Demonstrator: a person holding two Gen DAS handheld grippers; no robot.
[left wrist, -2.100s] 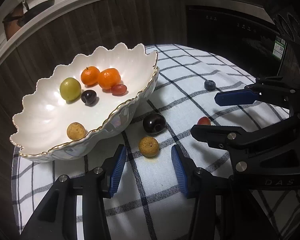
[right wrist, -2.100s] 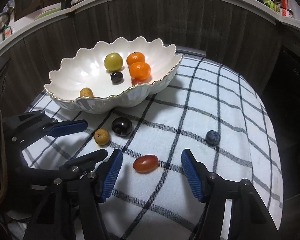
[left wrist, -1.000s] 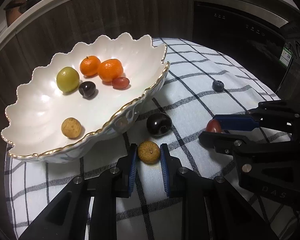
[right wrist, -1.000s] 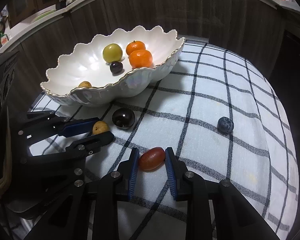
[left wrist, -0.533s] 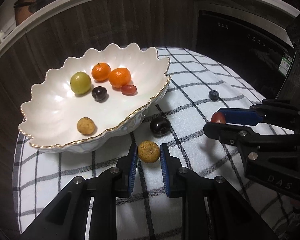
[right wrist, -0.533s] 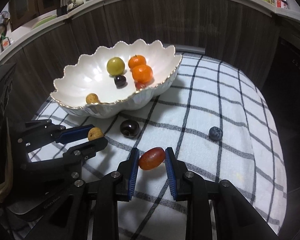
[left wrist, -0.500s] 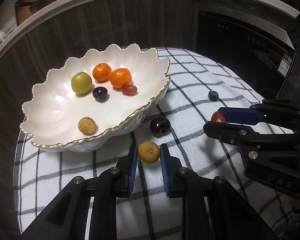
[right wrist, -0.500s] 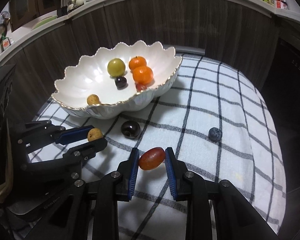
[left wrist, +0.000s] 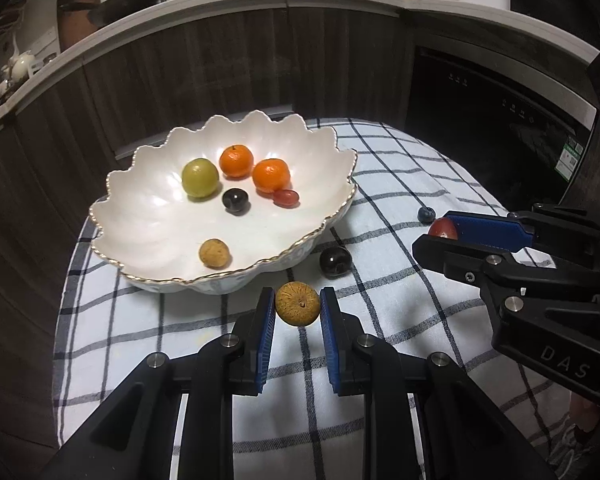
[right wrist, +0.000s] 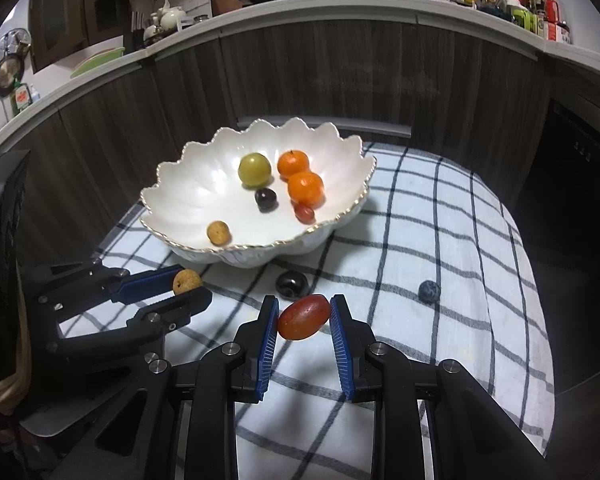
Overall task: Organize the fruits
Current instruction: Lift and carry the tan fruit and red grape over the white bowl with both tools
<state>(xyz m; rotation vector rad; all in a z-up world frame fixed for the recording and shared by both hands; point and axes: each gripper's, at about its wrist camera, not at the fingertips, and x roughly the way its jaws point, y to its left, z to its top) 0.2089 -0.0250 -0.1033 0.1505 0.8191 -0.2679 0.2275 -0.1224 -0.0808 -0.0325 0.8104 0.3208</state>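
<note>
A: Log entry. Largest first: the checked tablecloth [left wrist: 400, 168] lies under both tongs. On it, ahead of the left gripper [left wrist: 297, 305] and to its left, sits the white scalloped bowl [left wrist: 140, 216] with a gilt rim.

B: Bowl contents?

A: Two mandarins [left wrist: 271, 175] at the far side, a green plum-like fruit [left wrist: 200, 177] left of them, a dark cherry [left wrist: 235, 200] nearer, a red grape tomato [left wrist: 286, 197] touching the nearer mandarin, and a tan longan [left wrist: 215, 253] close to the near rim.

B: Left tongs?

A: Clamped on a second tan longan, the held longan [left wrist: 298, 304], between the blue pads [left wrist: 266, 326]. It is raised clear of the cloth, just short of the bowl's near wall.

B: Right tongs?

A: The right gripper [right wrist: 304, 317] is closed on the held red grape tomato [right wrist: 303, 317], tilted between its blue pads, lifted above the cloth. From the right wrist view the bowl [right wrist: 168, 200] stands ahead and slightly left.

B: Loose items?

A: A dark plum [right wrist: 292, 282] rests on the cloth just ahead of the right fingertips, between them and the bowl. A blueberry [right wrist: 429, 290] lies ahead and to the right, well apart from the bowl. In the left wrist view the plum sits just ahead-right of the left fingertips.
</note>
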